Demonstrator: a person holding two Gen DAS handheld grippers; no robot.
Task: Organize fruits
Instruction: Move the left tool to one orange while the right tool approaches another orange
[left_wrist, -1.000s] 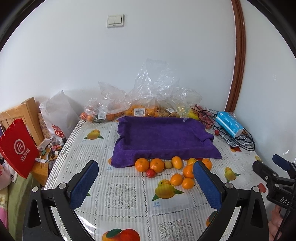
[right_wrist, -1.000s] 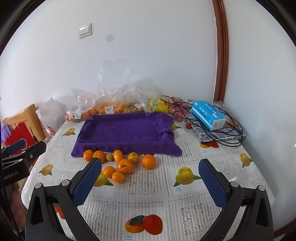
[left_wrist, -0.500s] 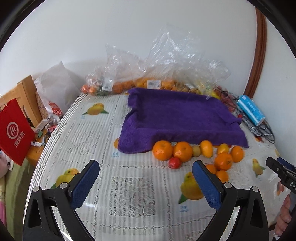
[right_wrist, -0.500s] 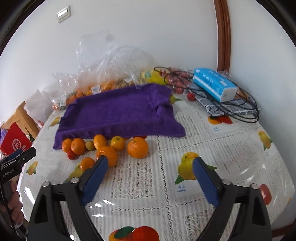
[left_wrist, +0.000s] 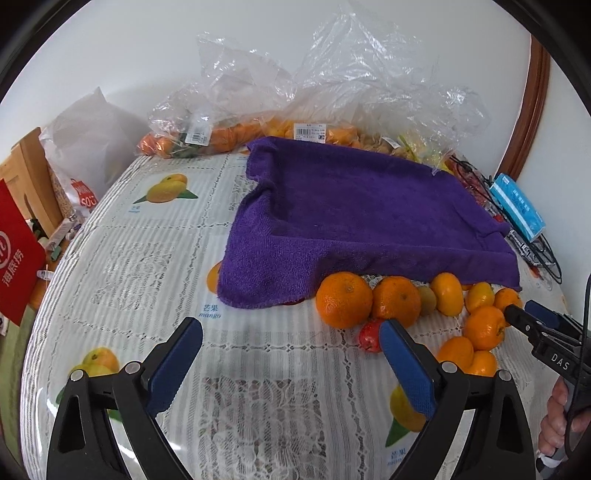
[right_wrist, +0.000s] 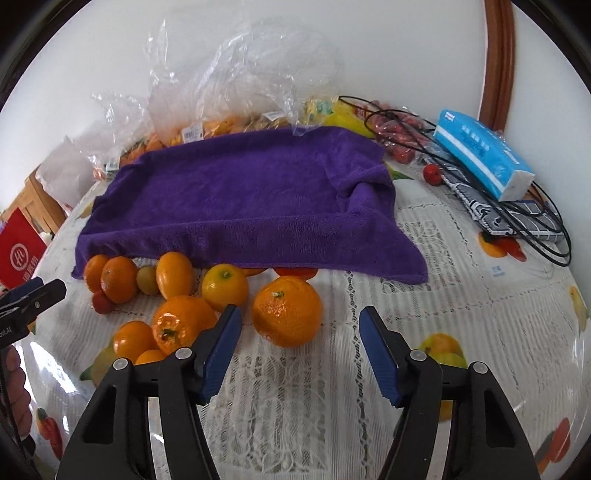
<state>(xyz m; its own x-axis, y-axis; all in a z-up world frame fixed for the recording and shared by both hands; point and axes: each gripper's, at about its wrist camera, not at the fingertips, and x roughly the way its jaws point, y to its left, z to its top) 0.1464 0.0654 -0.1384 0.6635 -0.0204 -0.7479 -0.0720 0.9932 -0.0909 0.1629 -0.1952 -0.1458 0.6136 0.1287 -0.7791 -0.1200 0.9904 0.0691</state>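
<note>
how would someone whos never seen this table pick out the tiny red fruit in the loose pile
Find the purple towel in the middle of the table, then the loose pile of oranges along its near edge. The small red fruit lies at the pile's front left, against the two biggest oranges: the only red one, and far smaller.

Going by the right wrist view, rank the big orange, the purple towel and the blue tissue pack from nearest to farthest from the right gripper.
1. Big orange: just ahead of the right gripper, toward its left finger.
2. Purple towel: behind the orange, mid-table.
3. Blue tissue pack: far right, near the wall.
</note>
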